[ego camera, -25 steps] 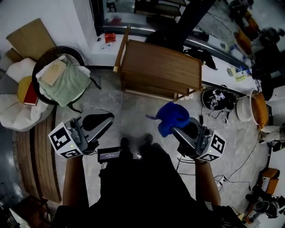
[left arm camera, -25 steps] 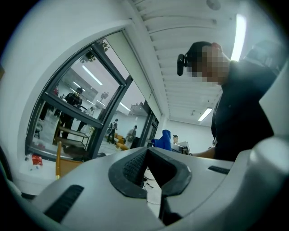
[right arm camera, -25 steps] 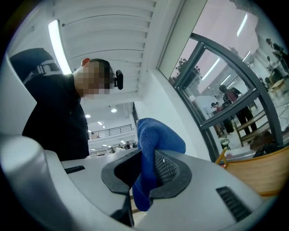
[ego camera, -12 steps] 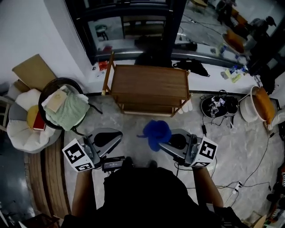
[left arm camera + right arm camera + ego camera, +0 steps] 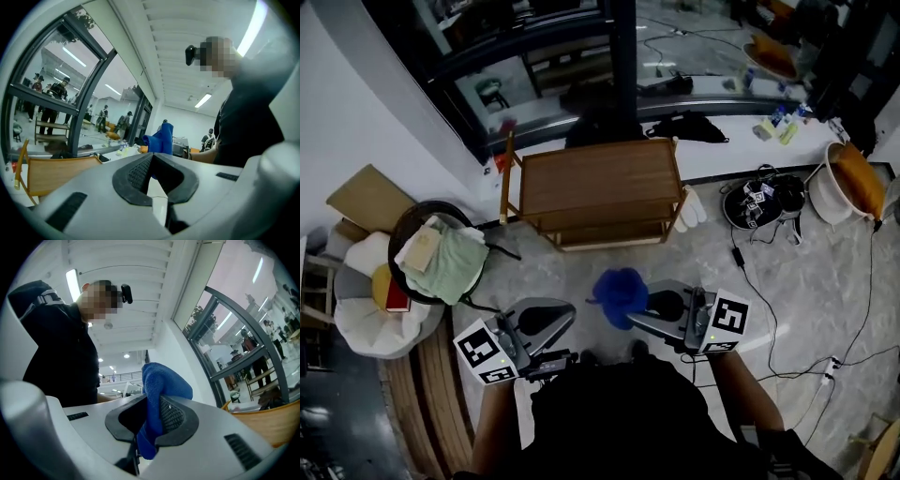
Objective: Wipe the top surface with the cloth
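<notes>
Nothing wiped yet, I'd say. Left tongs [image 5: 546, 317] pressed together, empty, low over the floor. The wooden surface [image 5: 591, 178] stands ahead, well apart from both tools. Then the blue cloth [image 5: 619, 289], bunched and pinched in the right tongs [image 5: 645, 309], up in the air. Left to do: carry it over, press down, sweep the whole top.

Blue cloth [image 5: 620, 289]; brown wooden table [image 5: 598, 180]; pale green towel [image 5: 450, 258].
</notes>
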{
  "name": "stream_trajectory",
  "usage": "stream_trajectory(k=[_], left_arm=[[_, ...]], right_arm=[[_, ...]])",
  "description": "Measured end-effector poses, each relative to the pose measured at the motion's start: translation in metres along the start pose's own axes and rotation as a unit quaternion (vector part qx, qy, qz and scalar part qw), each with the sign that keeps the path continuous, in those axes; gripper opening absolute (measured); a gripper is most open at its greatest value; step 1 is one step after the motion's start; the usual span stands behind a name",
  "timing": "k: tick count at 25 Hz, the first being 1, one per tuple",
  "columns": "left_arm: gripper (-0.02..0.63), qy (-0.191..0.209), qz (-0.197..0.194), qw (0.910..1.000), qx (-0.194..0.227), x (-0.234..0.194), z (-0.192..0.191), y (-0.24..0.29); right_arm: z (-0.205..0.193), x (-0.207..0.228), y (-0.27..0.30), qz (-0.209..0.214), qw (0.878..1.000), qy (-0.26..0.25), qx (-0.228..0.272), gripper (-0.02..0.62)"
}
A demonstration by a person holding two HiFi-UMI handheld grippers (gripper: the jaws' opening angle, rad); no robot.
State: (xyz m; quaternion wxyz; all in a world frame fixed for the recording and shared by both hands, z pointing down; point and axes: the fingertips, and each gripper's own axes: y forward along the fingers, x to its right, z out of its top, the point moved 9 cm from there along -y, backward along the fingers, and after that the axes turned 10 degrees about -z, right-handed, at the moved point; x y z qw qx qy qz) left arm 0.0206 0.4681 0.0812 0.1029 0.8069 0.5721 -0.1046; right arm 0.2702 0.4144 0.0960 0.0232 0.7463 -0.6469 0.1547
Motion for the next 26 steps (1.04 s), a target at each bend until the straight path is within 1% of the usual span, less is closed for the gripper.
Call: stream_trajectory(k=[2, 5, 8, 11, 13, 16, 17, 20, 22, 26], left_arm=[[0.011, -0.004, -0.016, 0.9998, 0.007, -0.003, 0.000, 0.001], [0.011, 0.004, -0.031, 0.9995, 0.009, -0.003, 0.007, -0.004], [0.012, 0.016, -0.027, 0.9994, 0.016, -0.009, 0.014, -0.019], [0.012, 0.011, -0.017, 0.9996, 0.018, -0.014, 0.011, -0.030], [0.012, 0.013, -0.028, 0.9994, 0.016, -0.011, 0.011, -0.032], [0.012, 0.022, -0.055, 0.9983, 0.003, -0.009, 0.015, -0.029], [0.012, 0.020, -0.057, 0.9982, 0.000, -0.009, 0.015, -0.030], [0.012, 0.011, -0.044, 0.9990, 0.005, -0.006, 0.010, -0.035], [0.012, 0.016, -0.043, 0.9989, 0.010, -0.002, 0.010, -0.040], [0.012, 0.024, -0.047, 0.9986, -0.002, 0.004, 0.008, -0.050]], right_arm=[[-0.004, -0.001, -0.001, -0.010, 1.000, 0.002, 0.013, 0.058], [-0.013, -0.003, 0.001, -0.037, 0.999, 0.033, 0.020, 0.058], [-0.015, -0.014, 0.019, -0.027, 0.999, 0.023, 0.001, 0.058], [-0.023, -0.015, 0.034, -0.032, 0.998, -0.009, -0.059, 0.058], [-0.023, -0.017, 0.039, -0.034, 0.995, -0.026, -0.087, 0.058], [-0.016, -0.020, 0.048, -0.020, 0.996, -0.028, -0.080, 0.058], [-0.016, -0.020, 0.052, -0.018, 0.996, -0.026, -0.081, 0.058], [-0.019, -0.021, 0.061, -0.019, 0.995, -0.025, -0.094, 0.058], [-0.017, -0.023, 0.066, -0.012, 0.995, -0.029, -0.091, 0.058], [-0.014, -0.029, 0.076, -0.004, 0.995, -0.039, -0.091, 0.058]])
